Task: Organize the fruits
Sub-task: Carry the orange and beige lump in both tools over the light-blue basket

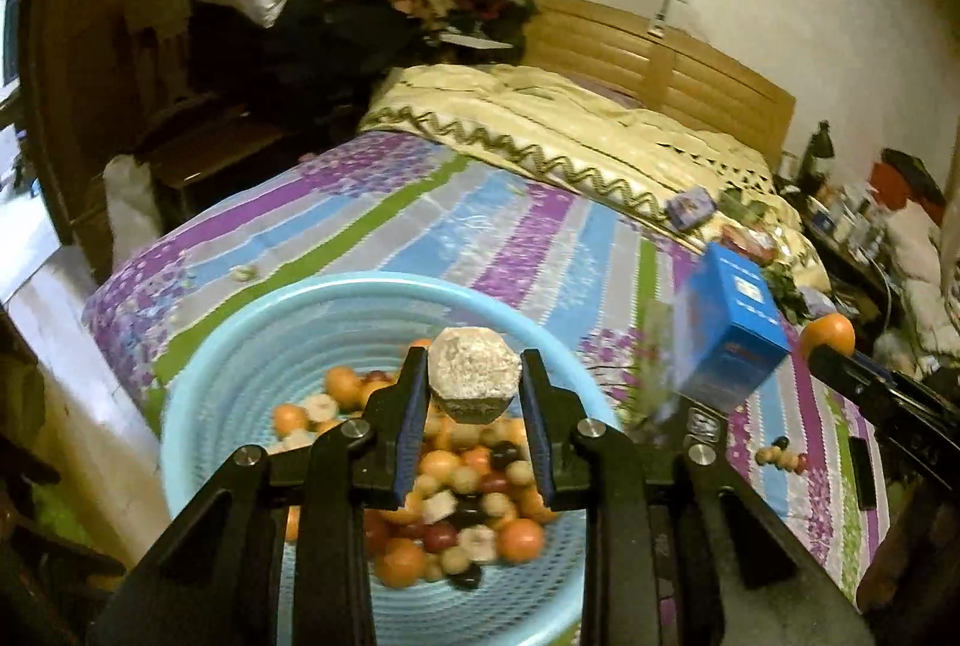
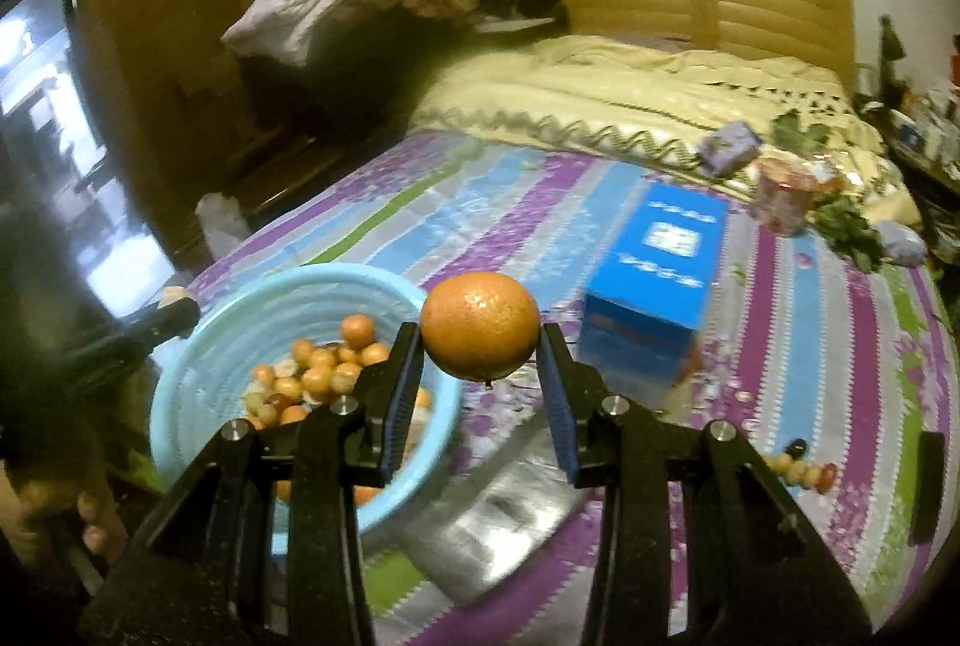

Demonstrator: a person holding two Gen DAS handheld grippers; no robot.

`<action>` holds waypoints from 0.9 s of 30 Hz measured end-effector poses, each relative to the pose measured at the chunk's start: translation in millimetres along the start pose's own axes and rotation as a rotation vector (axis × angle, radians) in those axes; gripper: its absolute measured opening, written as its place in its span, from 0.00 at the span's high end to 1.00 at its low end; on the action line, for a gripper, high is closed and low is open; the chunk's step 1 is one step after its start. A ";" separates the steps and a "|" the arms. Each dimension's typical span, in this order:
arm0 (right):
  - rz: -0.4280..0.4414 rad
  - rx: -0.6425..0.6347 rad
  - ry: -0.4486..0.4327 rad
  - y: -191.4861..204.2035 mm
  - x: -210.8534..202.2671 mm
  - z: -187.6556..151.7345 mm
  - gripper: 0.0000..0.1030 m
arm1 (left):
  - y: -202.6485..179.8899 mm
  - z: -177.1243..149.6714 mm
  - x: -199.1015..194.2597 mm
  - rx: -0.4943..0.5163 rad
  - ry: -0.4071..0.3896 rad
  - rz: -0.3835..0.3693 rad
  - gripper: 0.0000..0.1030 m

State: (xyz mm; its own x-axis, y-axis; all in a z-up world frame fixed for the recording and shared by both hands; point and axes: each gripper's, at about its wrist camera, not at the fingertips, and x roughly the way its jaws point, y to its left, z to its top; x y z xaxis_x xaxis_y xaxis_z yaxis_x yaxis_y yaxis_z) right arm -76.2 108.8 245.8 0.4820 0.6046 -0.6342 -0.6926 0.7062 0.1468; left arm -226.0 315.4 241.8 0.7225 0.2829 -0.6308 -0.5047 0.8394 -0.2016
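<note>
Left wrist view: left gripper (image 1: 474, 382) clamped on pale rough fruit (image 1: 474, 373), above blue basket (image 1: 252, 322) of mixed fruit. Right gripper (image 2: 480, 340) clamped on orange (image 2: 480, 325), basket at 8 o'clock, blue box (image 2: 651, 280) at 2 o'clock. Judged step: carrying picked fruits out for sorting. Next: choose separate drop spots on bedspread (image 2: 840, 346), lower, release.
</note>
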 end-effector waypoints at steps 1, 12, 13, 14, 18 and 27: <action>0.012 -0.009 0.009 7.3 5.5 2.1 0.62 | 6.3 -0.1 0.1 -0.009 0.002 0.006 0.71; 0.102 -0.102 0.114 72.2 53.7 8.0 0.62 | 77.8 -1.7 12.1 -0.097 0.039 0.056 0.71; 0.104 -0.107 0.122 74.8 55.7 7.5 0.62 | 82.0 -2.6 14.7 -0.104 0.046 0.056 0.71; 0.106 -0.115 0.130 78.2 59.1 7.6 0.62 | 86.0 -3.9 17.4 -0.110 0.053 0.057 0.71; 0.113 -0.133 0.162 89.8 71.9 6.1 0.62 | 94.7 -8.9 27.2 -0.120 0.080 0.052 0.71; 0.124 -0.147 0.211 103.5 87.6 -0.7 0.62 | 102.8 -17.5 41.6 -0.130 0.120 0.041 0.71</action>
State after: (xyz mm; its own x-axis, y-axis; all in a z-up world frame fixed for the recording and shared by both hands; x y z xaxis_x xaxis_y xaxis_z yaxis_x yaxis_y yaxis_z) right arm -106.1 234.6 204.9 0.2768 0.5820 -0.7646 -0.8173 0.5610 0.1312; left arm -256.1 405.3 181.8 0.6425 0.2518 -0.7238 -0.5951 0.7590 -0.2641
